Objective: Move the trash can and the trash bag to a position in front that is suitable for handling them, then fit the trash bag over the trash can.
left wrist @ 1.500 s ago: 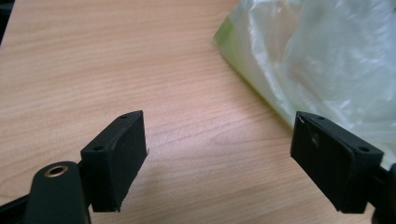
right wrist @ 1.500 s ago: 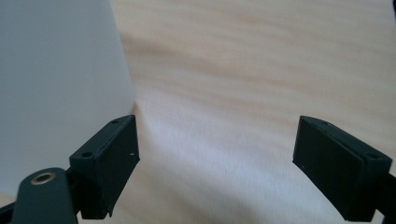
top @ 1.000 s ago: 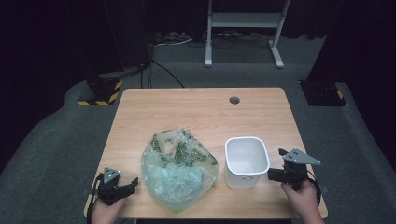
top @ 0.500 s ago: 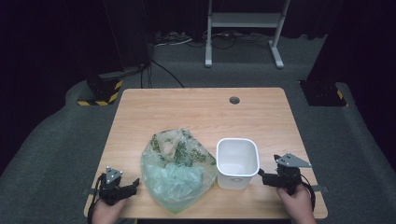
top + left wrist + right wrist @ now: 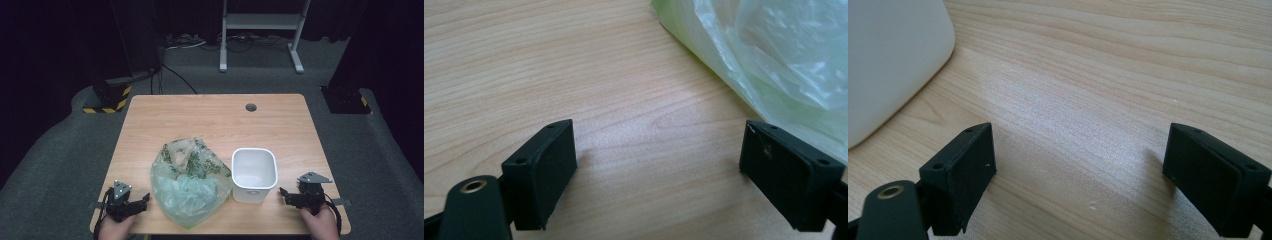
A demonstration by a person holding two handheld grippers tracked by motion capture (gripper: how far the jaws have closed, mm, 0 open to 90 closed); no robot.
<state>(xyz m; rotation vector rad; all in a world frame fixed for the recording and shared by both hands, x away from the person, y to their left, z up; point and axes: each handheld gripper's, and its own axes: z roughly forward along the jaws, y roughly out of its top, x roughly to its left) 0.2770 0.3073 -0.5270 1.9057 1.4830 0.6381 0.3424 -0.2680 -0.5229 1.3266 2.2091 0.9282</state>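
Both pairs of jaws stand wide apart with only bare wood between them. The left gripper [image 5: 142, 200] sits at the lower left of the high view, just beside the plastic bag [image 5: 190, 185] of greens. The right gripper [image 5: 286, 195] sits lower right, near the white tub [image 5: 254, 172], low on the bench [image 5: 215, 120].
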